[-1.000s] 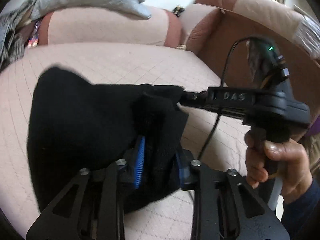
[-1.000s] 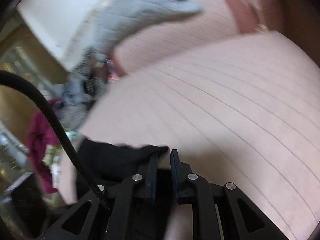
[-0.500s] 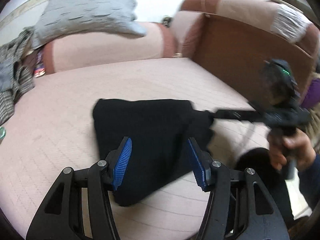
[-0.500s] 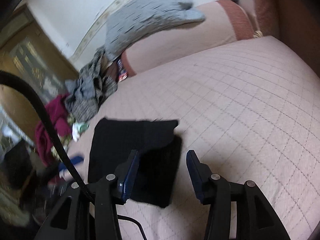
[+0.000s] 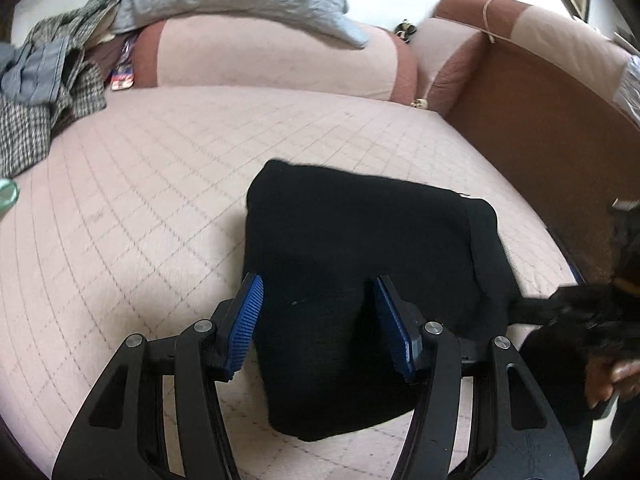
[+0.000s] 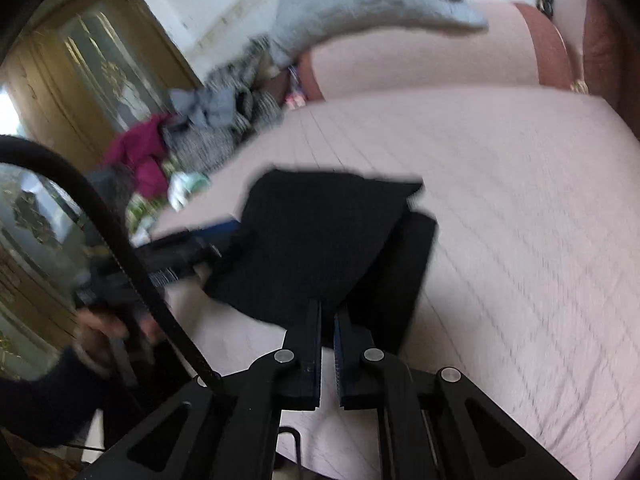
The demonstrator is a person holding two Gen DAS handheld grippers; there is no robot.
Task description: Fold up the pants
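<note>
Pants (image 5: 360,264), black and folded into a compact, thick bundle, lie on the near part of a pink quilted bed (image 5: 152,184). In the left wrist view the bundle's long axis runs from near to far, tilted slightly to the right, with a seamed band along its right side. The left claw (image 5: 318,322) is spread wide over the near end, blue pads either side of the cloth. The right claw (image 6: 328,320) has its fingers pressed nearly together at the bundle's near edge; motion blur hides whether cloth is pinched. Open quilt stretches left and far; a brown footboard (image 5: 540,128) bounds the right, and a heap of clothes (image 5: 44,92) sits far left.
</note>
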